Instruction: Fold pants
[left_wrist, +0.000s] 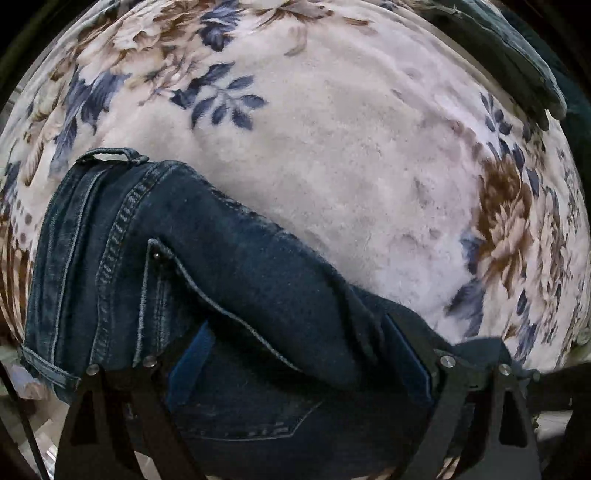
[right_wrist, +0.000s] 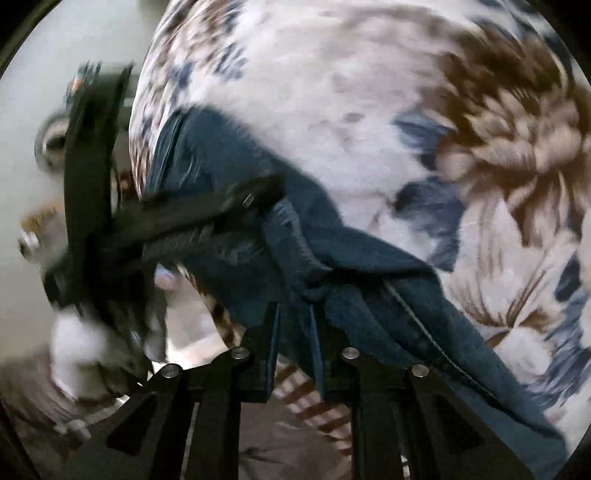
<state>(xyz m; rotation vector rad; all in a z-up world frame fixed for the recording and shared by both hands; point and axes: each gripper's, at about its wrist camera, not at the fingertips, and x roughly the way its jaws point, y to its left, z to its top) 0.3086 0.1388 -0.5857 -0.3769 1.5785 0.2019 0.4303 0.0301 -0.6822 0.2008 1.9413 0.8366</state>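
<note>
Dark blue jeans (left_wrist: 229, 280) lie on a floral blanket (left_wrist: 351, 155). In the left wrist view their waistband and belt loop (left_wrist: 110, 155) sit at the left, with a back pocket low in the middle. My left gripper (left_wrist: 295, 354) has its jaws wide apart with the denim bunched between them; whether it grips is unclear. In the blurred right wrist view my right gripper (right_wrist: 295, 325) is shut on a bunched edge of the jeans (right_wrist: 317, 266), lifted off the blanket (right_wrist: 332, 92). The left gripper (right_wrist: 258, 195) shows there, reaching onto the jeans from the left.
A second dark garment (left_wrist: 517, 62) lies at the blanket's upper right edge in the left wrist view. The bed's edge and the floor (right_wrist: 288, 450) show below and left in the right wrist view.
</note>
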